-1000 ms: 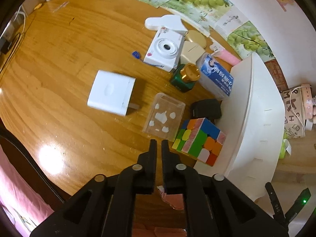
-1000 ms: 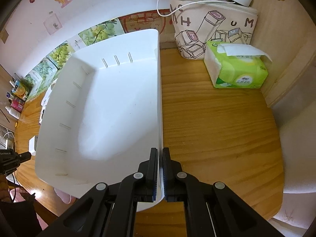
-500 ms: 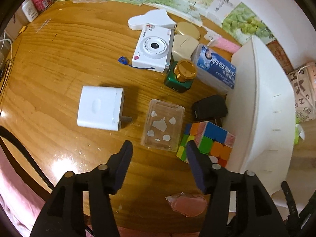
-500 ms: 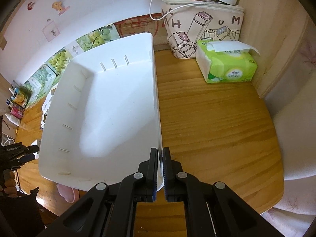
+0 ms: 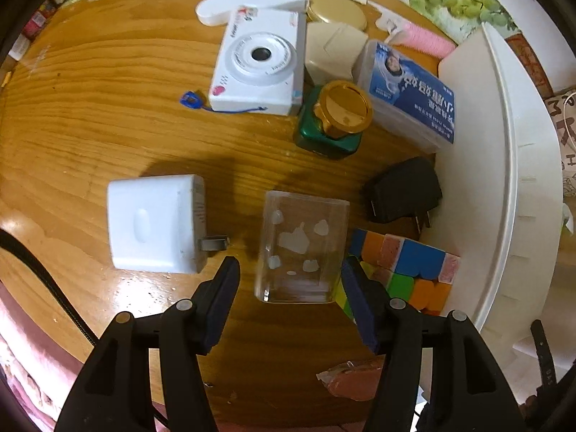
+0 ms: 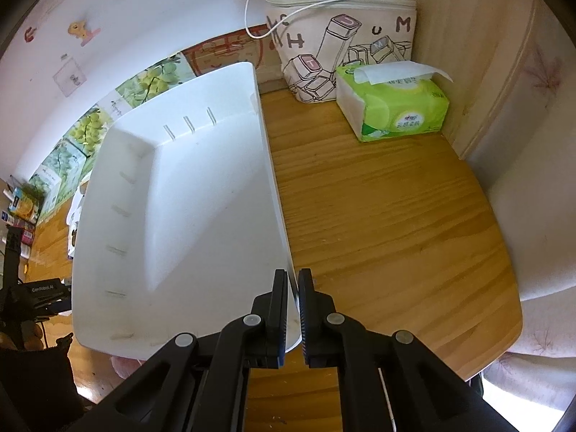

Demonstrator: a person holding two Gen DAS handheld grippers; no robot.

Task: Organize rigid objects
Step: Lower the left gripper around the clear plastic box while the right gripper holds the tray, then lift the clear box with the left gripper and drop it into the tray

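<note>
The left gripper (image 5: 289,280) is pointing down over the wooden table (image 5: 90,108), its jaws standing apart w/ the near end of the clear plastic box (image 5: 300,248) sitting between the tips; neither pad is pressing on it yet. The jaws have just been opening, and the box is lying in the gap, not gripped.

The box is lying flat on the table, between the white charger block (image 5: 154,223) on one side and the colour cube (image 5: 403,270) on the other, w/ the black plug adapter (image 5: 403,194) just beyond the cube. The cube is sitting very near the box's side, so one finger is having to slide into a narrow slot there.

Handling, as a judgement: the box is looking light, stiff but thin-walled, smooth and prob. slippery (clear hard plastic w/ white stickers on top). A squeeze across its two long sides, near the middle, is seeming the best hold; too hard a pinch is risking flexing or cracking the walls, too soft and it is likely slipping out.

The right gripper (image 6: 293,288) is holding the white bin (image 6: 180,198) by its rim: the jaws are nearly together, clamped on the thin edge of the near wall. The bin is sitting empty inside, just beside the cluster of objects, so the carry is looking short.
</note>
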